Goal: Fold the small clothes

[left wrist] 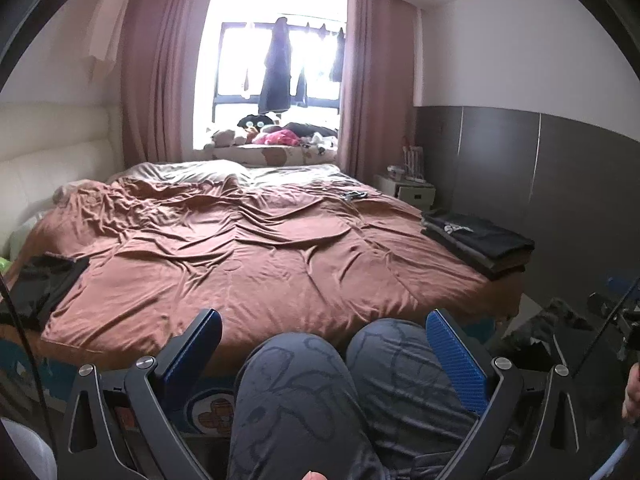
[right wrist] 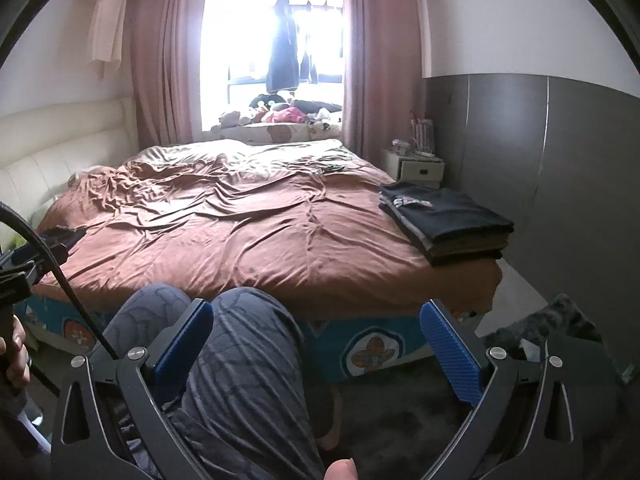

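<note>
Clothes: one dark garment [left wrist: 44,280] lies loose at the bed's left edge; a folded stack [right wrist: 448,220] sits at its right corner. Between them the brown bedspread [left wrist: 240,248] lies bare. My left gripper [left wrist: 324,354] and right gripper [right wrist: 316,344] gape empty over my knees [left wrist: 296,392].

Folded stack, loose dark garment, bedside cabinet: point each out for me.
Folded stack [right wrist: 452,220]: right wrist view, top black garment.
Loose dark garment [left wrist: 44,284]: left wrist view, its middle, at the bed's left edge.
Bedside cabinet [right wrist: 420,170]: right wrist view, drawer front.
</note>
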`<state>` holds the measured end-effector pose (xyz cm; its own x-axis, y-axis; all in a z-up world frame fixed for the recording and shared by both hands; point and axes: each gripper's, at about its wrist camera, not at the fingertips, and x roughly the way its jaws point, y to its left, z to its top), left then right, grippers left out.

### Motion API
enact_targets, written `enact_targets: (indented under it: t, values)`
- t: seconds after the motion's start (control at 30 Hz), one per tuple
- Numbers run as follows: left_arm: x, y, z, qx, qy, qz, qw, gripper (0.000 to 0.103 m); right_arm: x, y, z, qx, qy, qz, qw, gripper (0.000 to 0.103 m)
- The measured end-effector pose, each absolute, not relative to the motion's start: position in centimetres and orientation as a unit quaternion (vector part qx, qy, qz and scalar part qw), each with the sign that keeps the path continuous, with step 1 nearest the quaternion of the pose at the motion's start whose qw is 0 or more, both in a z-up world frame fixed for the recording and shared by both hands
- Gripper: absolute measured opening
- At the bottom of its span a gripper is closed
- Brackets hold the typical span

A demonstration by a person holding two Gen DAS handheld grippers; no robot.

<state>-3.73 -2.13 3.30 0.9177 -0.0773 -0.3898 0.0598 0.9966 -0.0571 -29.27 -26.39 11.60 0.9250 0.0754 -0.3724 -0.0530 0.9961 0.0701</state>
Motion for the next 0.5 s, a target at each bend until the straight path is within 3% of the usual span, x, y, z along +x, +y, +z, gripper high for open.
enact_targets:
  t: [0.5]
  values:
    - [-5.2,-0.5,2.7,-0.038,0.191,-0.024,0.981,0.103,-30.1,-22.0,11.5,0.01,0.19,0.041,0.981,0.103]
